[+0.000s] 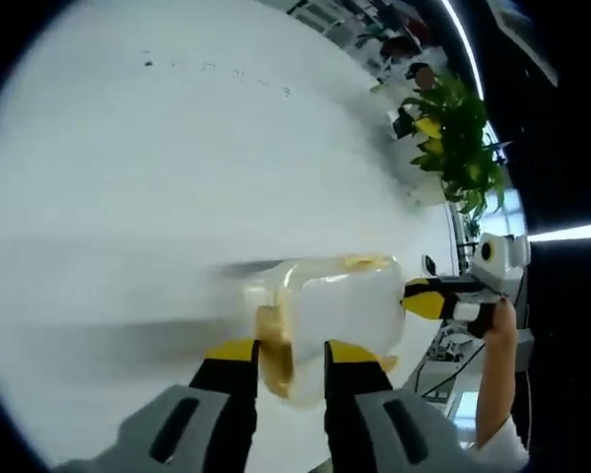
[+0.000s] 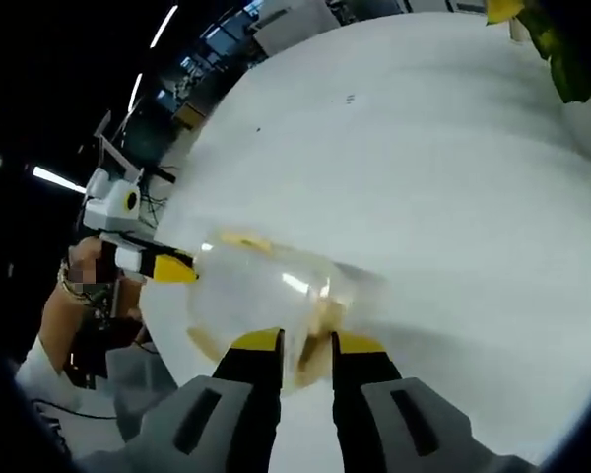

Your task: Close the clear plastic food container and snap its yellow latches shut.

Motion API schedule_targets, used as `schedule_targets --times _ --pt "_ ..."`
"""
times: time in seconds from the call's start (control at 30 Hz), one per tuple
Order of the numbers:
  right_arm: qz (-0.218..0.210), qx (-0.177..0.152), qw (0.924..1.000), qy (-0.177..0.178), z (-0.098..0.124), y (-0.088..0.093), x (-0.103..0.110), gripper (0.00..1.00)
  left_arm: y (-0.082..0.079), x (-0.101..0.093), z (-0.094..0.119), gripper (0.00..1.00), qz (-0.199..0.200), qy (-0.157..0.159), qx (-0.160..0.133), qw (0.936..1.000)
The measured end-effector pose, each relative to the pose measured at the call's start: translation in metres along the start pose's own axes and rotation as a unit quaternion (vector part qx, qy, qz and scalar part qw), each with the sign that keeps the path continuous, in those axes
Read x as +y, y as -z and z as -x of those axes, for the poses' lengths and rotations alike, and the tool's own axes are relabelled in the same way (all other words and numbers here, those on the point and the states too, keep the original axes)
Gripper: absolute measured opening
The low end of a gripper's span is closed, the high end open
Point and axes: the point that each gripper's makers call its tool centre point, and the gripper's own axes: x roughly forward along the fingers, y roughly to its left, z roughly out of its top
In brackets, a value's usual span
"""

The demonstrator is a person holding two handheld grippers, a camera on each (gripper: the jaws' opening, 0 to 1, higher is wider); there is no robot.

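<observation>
The clear plastic food container (image 1: 340, 310) is blurred over the white table (image 1: 177, 177), with a yellowish latch at each end. In the left gripper view, my left gripper (image 1: 294, 352) reaches it from below, its yellow-tipped jaws closed in on the near end's latch (image 1: 274, 360). My right gripper (image 1: 428, 298) comes in from the right and meets the far end. In the right gripper view, my right gripper (image 2: 308, 342) has the container (image 2: 266, 291) between its tips at the near latch (image 2: 313, 357). There the left gripper (image 2: 163, 266) touches the opposite end.
A leafy potted plant (image 1: 458, 148) stands at the table's far right edge, and its leaves (image 2: 566, 54) show at the top right of the right gripper view. A person's hand (image 1: 497, 340) and braceleted wrist (image 2: 74, 286) hold the grippers. Office clutter lies beyond the table (image 2: 424, 148).
</observation>
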Motion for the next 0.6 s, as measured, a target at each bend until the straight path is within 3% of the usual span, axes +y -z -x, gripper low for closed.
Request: schedule_targets --times 0.4,0.6 --pt "-0.003 0.002 1.0000 -0.001 -0.0013 0.0022 0.0014 0.14 0.0012 -0.0008 -0.0019 0.18 -0.008 -0.008 0.011 0.9999" --pt "0.003 0.003 1.0000 -0.001 -0.0027 0.0013 0.0022 0.14 0.0010 0.0002 -0.0002 0.16 -0.001 0.008 0.015 0.9999"
